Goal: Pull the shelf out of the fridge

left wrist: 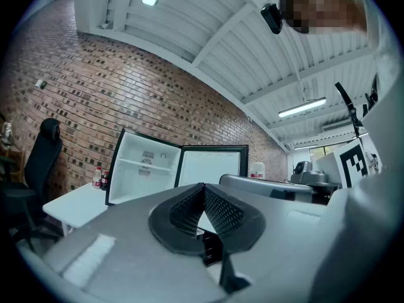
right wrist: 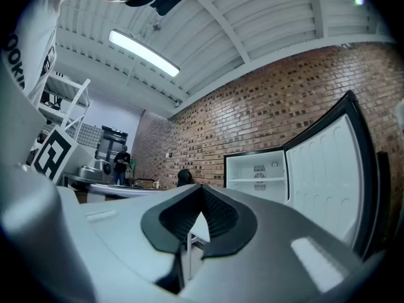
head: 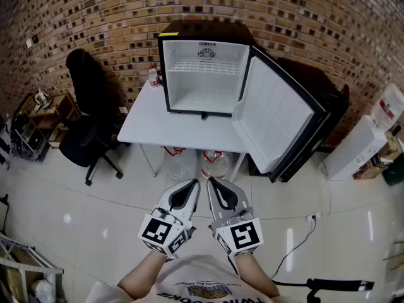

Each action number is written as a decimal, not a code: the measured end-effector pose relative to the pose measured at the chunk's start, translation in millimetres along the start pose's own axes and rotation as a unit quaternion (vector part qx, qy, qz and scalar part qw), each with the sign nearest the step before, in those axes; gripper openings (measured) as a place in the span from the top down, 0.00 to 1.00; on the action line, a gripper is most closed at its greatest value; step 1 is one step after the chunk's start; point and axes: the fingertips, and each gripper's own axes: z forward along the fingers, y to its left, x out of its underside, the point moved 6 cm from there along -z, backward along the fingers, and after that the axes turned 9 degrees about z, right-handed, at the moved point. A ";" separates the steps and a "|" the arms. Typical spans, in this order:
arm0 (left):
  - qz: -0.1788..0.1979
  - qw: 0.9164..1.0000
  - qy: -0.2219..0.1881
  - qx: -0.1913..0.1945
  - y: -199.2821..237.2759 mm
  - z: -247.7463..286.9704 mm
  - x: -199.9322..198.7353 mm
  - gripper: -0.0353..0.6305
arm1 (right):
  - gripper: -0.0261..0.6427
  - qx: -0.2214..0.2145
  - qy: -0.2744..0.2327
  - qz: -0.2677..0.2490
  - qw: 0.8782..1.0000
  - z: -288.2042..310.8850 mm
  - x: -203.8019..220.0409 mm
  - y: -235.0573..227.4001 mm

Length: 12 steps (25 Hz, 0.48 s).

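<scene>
Both claws are closed and hold nothing. In the left gripper view the left claw (left wrist: 203,188) has its ribbed black pads pressed together at the tips with nothing between them. The right gripper view shows the right claw (right wrist: 201,189) shut in the same way. In the head view the left claw (head: 193,184) and right claw (head: 211,183) sit side by side at lower centre, with their tips close together and aimed up the frame. Each is backed by a marker cube (head: 161,232) held near the person's chest, above the pale tiled floor (head: 95,219). Both claws are well apart from the fridge (head: 205,93), which stands at upper centre on a white surface (head: 151,125). Its door (head: 278,115) is swung wide open toward the right of the frame. The shelf (head: 205,66), a white wire rack, sits in place across the upper part of the fridge's white interior. It shows in both gripper views as a thin level line inside the open cabinet. Small bottles (head: 153,74) stand on the surface just beside the fridge's left wall, and two clear water jugs (head: 180,163) sit on the floor under the surface. A black office chair (head: 85,112) stands at the left, and a brick wall (head: 95,17) runs behind everything.
</scene>
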 end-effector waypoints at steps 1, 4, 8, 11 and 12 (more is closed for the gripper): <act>0.000 1.000 0.002 -0.001 -5.4 3.0 -0.8 0.94 | 0.95 -0.001 0.001 -0.002 1.000 -3.4 -1.9 -2.9; 0.000 1.000 0.006 -0.003 -19.8 13.0 -5.7 0.94 | 0.95 -0.008 0.002 -0.007 1.000 -11.1 -8.1 -12.8; 0.005 1.000 0.007 -0.005 -29.6 27.6 -8.9 0.94 | 0.95 -0.016 -0.003 -0.014 1.000 -13.9 -13.3 -29.4; 0.006 1.000 0.012 -0.008 -30.9 35.4 -6.5 0.94 | 0.95 -0.014 -0.001 -0.010 1.000 -14.4 -11.8 -41.5; 0.006 1.000 0.013 -0.009 -30.1 37.9 -5.0 0.94 | 0.95 -0.014 0.000 -0.008 1.000 -13.7 -10.9 -45.0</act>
